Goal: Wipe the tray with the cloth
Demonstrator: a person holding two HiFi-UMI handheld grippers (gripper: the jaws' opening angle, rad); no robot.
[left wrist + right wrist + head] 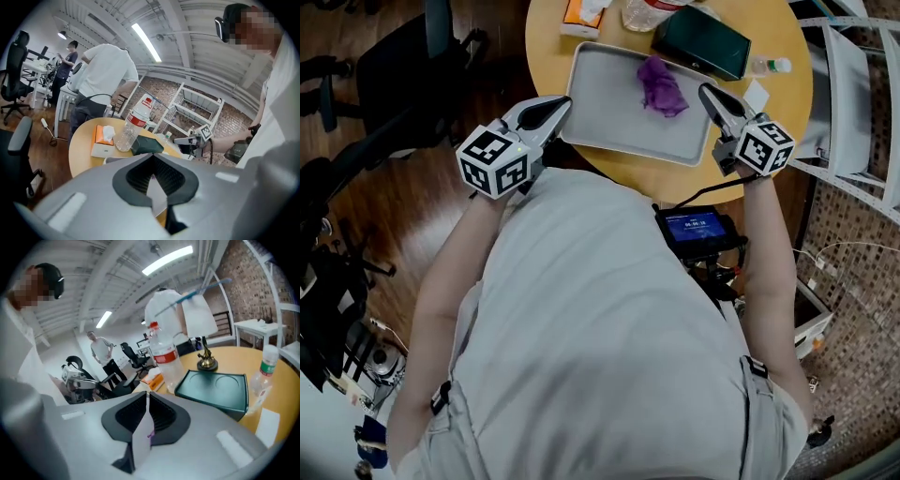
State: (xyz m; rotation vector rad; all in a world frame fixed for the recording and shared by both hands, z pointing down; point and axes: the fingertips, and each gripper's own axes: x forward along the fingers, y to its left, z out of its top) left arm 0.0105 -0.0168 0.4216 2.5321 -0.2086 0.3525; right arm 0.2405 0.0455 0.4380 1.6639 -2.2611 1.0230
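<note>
Purple cloth (662, 86) on tray (600, 103) (apart from right fingers (722, 106))

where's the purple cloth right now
Head view: the purple cloth lies bunched on the right half of the grey tray, just below the dark green box.

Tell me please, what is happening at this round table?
A person holds a gripper in each hand over a wooden table. The purple cloth lies crumpled on the grey tray, and neither gripper holds it. The left gripper hovers at the tray's left edge, the right gripper just right of the cloth. Both have their jaws together and empty.
</note>
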